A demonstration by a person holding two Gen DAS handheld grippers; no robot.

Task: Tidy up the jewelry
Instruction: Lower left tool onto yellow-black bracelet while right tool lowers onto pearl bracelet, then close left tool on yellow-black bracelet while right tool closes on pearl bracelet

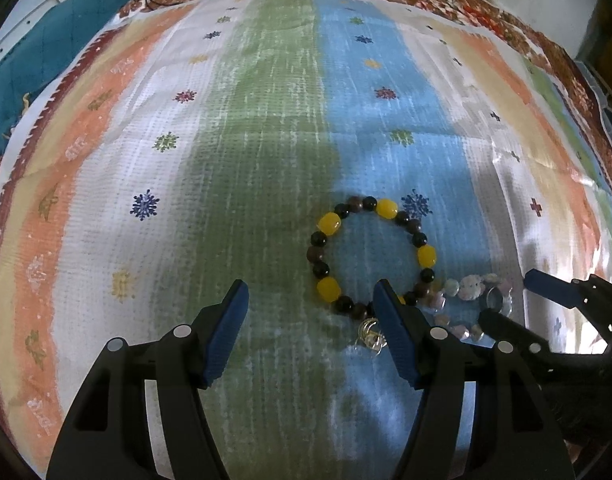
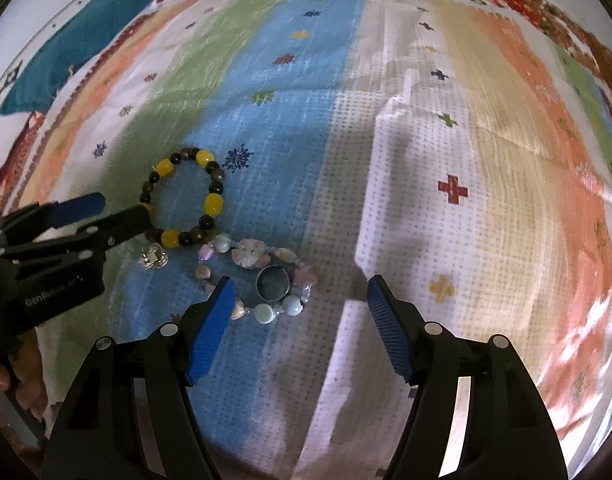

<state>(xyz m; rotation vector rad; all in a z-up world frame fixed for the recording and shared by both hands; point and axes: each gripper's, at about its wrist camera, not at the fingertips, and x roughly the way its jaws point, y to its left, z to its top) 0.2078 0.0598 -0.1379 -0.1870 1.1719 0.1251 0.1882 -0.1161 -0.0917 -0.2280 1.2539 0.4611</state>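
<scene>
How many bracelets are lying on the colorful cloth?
2. The yellow and dark bead bracelet lies on the blue stripe, beside the left gripper. The pastel bead bracelet lies just beside it, with a metal ring inside its loop. None seem hidden.

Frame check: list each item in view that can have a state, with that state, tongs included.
left tongs: open, empty, low by the bracelets
right tongs: open, empty
yellow and dark bead bracelet: flat on the cloth, a closed loop
pastel bead bracelet: flat on the cloth, touching the yellow one
ring: lying inside the pastel loop
small silver piece: loose on the cloth
striped cloth: spread out, creased
</scene>
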